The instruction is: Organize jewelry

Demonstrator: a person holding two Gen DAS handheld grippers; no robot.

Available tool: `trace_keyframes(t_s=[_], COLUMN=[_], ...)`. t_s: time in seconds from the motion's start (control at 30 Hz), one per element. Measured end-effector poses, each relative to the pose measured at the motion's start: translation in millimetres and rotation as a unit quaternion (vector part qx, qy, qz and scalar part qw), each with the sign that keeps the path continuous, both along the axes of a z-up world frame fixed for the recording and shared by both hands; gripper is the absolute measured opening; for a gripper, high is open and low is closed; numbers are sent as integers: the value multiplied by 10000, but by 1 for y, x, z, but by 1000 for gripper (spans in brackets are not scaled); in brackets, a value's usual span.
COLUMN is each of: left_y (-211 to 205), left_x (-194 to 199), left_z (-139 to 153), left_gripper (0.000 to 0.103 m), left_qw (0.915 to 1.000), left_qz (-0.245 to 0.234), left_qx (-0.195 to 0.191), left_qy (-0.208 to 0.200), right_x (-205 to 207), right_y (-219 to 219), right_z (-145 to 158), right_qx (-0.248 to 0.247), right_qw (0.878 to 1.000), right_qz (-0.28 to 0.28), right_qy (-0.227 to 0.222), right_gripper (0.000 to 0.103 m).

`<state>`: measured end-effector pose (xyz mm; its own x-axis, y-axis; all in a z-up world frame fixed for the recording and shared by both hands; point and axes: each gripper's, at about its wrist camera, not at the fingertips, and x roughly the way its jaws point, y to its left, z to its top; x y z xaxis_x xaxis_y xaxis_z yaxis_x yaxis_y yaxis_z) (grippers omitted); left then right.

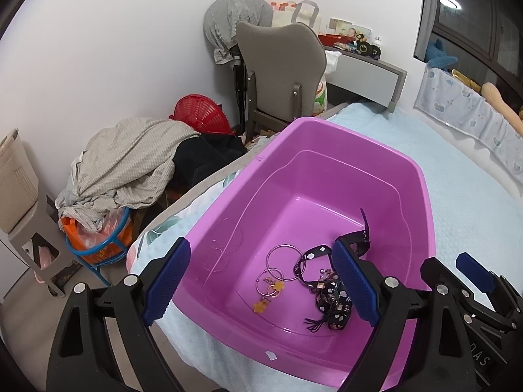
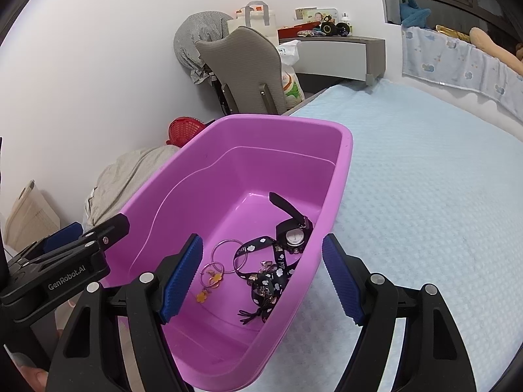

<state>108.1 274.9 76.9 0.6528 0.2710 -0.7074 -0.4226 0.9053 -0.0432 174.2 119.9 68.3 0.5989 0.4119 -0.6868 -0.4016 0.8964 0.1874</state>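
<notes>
Jewelry, one lot: hoops, flower earrings, patterned strap, watch, all lay heaped at the near end of the pink tub on the bed. Nothing remained loose on the bed in view; gathering looked done, any sorting within the tub undone. Left claw stood wide and empty above the heap, not touching. Right claw likewise wide, empty, straddling the tub's right wall.
</notes>
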Motion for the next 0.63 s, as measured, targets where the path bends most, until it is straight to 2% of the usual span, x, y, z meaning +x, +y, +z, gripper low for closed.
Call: trace_keyframes(t_s=[0.63], left_y=[-1], left_x=[-2], left_z=[-2], left_gripper=[87], left_qw=[10000], left_qz=[-14], left_qx=[-50], left_qy=[43], right_x=[-1], right_y=[0], right_z=[0], right_qx=[24], right_qw=[10000], right_qz=[11], right_qy=[-2], right_gripper=[72])
